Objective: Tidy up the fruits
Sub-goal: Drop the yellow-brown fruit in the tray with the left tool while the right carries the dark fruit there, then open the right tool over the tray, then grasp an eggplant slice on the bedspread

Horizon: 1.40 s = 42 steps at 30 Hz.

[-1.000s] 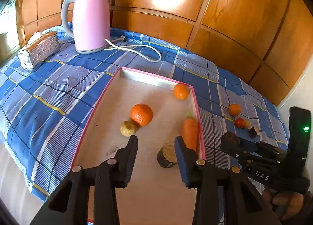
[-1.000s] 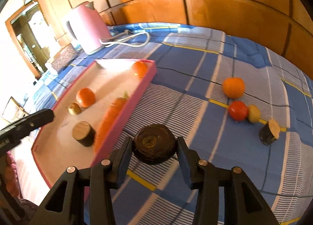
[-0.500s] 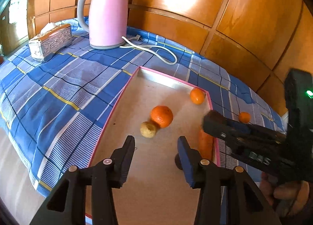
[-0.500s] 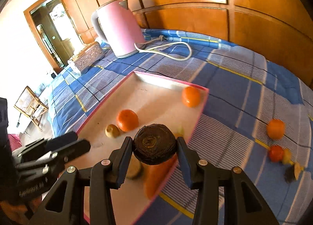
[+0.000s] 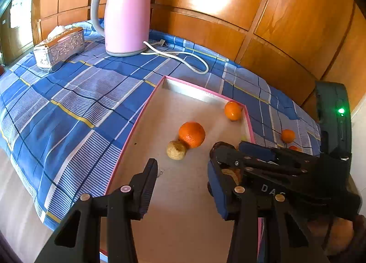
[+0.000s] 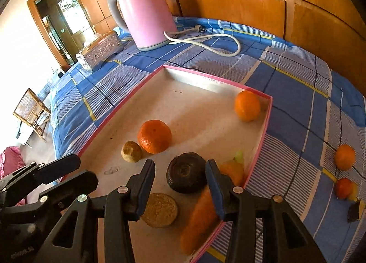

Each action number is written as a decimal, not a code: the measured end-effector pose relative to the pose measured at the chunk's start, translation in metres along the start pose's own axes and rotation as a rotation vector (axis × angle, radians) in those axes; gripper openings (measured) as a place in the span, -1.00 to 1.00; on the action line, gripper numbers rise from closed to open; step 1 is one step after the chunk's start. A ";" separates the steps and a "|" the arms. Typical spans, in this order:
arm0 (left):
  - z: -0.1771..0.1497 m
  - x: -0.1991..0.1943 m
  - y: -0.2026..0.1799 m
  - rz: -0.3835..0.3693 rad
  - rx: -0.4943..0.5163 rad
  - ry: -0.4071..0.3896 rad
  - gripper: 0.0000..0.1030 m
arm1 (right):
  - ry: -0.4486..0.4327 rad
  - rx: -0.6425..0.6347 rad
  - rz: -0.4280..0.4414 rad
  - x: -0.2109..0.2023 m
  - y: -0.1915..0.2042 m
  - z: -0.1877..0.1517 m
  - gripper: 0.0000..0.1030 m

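You are working over a surface spread with a blue plaid cloth (image 6: 297, 84). At its back edge, by the wood panelling, stand a pink kettle (image 6: 144, 11) with its white cord (image 6: 217, 41) and a silver tissue box (image 6: 100, 50). A pink-rimmed tray (image 6: 266, 126) lies mid-cloth. Toward the right edge lie an orange (image 6: 345, 156), a red fruit (image 6: 343, 187) and a dark piece (image 6: 353, 211).

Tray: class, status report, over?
Right gripper open around dark fruit in tray. Left gripper open, empty. Carrot beside.
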<state>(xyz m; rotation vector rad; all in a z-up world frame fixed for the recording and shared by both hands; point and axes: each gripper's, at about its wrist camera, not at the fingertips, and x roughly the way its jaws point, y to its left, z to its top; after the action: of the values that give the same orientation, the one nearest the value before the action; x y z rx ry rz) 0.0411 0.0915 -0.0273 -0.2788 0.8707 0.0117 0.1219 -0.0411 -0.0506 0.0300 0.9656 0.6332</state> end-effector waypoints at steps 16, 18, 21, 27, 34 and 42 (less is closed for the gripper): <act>-0.005 -0.005 -0.019 -0.011 0.051 0.000 -0.10 | -0.101 0.068 -0.087 -0.041 -0.015 -0.020 -0.10; -0.006 -0.006 -0.022 -0.012 0.061 0.000 -0.10 | -0.117 0.079 -0.103 -0.048 -0.019 -0.023 -0.10; -0.007 -0.005 -0.027 -0.016 0.073 0.007 -0.10 | -0.129 0.106 -0.114 -0.055 -0.029 -0.029 -0.10; -0.009 -0.004 -0.037 -0.038 0.099 0.016 0.08 | -0.147 0.193 -0.153 -0.073 -0.063 -0.049 -0.10; -0.011 0.000 -0.048 -0.051 0.129 0.046 0.17 | -0.149 0.332 -0.243 -0.091 -0.116 -0.083 -0.10; -0.014 0.007 -0.052 -0.070 0.118 0.095 0.16 | -0.151 0.465 -0.332 -0.111 -0.170 -0.115 -0.10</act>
<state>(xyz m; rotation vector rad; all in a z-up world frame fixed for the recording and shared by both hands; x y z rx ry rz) 0.0418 0.0372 -0.0289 -0.2007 0.9513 -0.1183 0.0711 -0.2661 -0.0843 0.3191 0.9275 0.0905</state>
